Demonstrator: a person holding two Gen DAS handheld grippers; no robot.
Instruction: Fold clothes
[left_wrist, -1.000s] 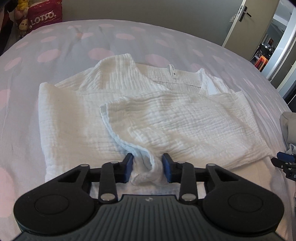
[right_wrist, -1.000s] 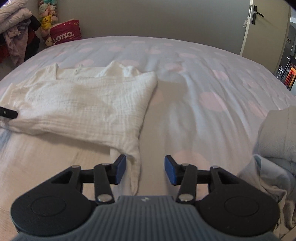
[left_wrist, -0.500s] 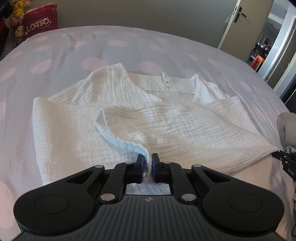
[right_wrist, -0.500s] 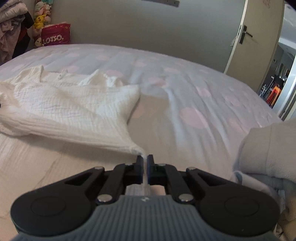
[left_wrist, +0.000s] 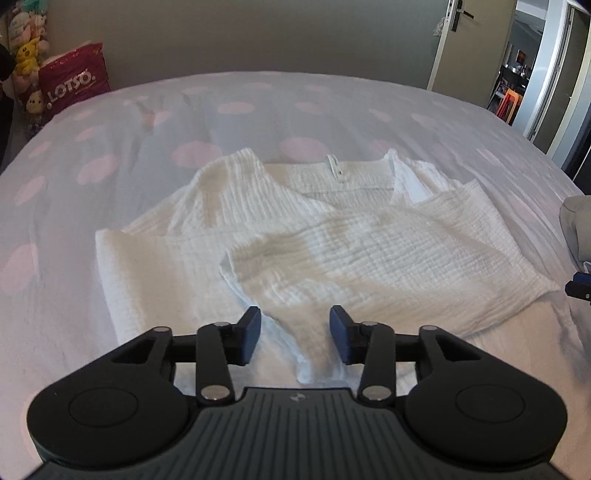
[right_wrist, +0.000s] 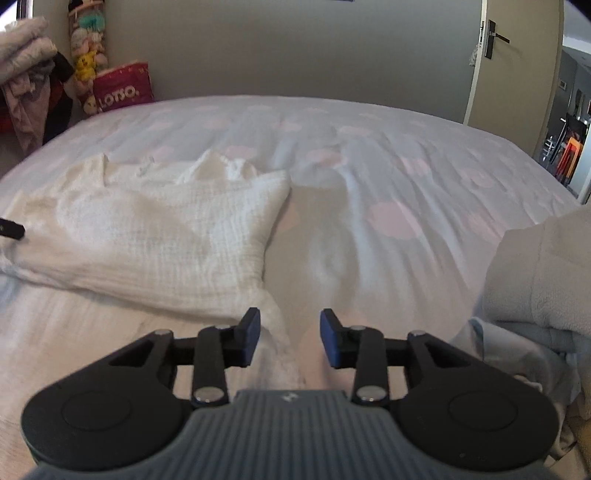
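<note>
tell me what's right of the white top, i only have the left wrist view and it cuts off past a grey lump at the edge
Observer: In the right wrist view that lump is a grey fleece garment heaped on the bed, with pale blue fabric under it.
Operator: is the right gripper on the top
Observer: No. The right gripper is opening; the white top's lower right corner lies between the pads, which do not press it.
Operator: anything else on that side of the bed
Observer: Only bare dotted sheet between the top and the fleece.
</note>
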